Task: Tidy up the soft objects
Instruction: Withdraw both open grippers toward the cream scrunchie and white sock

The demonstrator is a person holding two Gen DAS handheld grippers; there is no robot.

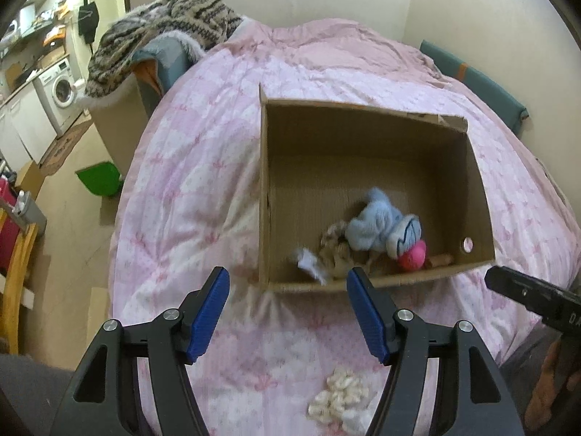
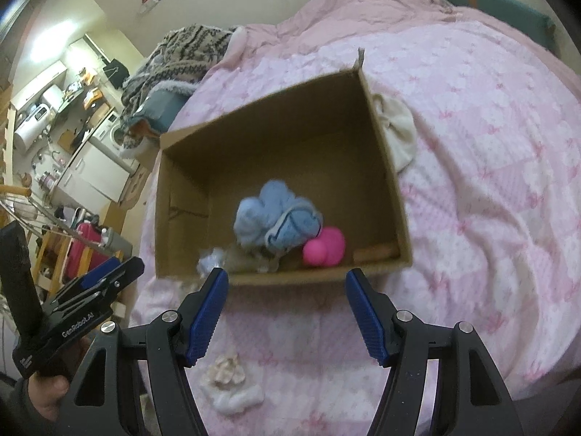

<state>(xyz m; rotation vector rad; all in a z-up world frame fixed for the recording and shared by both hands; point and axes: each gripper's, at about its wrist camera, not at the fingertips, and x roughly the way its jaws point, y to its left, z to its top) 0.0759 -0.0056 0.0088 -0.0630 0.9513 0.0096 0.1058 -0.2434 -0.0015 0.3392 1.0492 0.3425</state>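
An open cardboard box sits on the pink quilt. Inside lie a light blue plush, a pink ball-like toy, a beige knitted thing and a blurred white scrap at the near wall. My left gripper is open and empty, just short of the box's near edge. My right gripper is open and empty, also before the near edge. A cream fluffy soft thing lies on the quilt close under the grippers.
A cream cloth lies on the quilt against the box's right wall. A patterned fur-trimmed garment hangs off the bed's far left. The bed's left edge drops to the floor, with a green bin there. A teal cushion sits at the far right.
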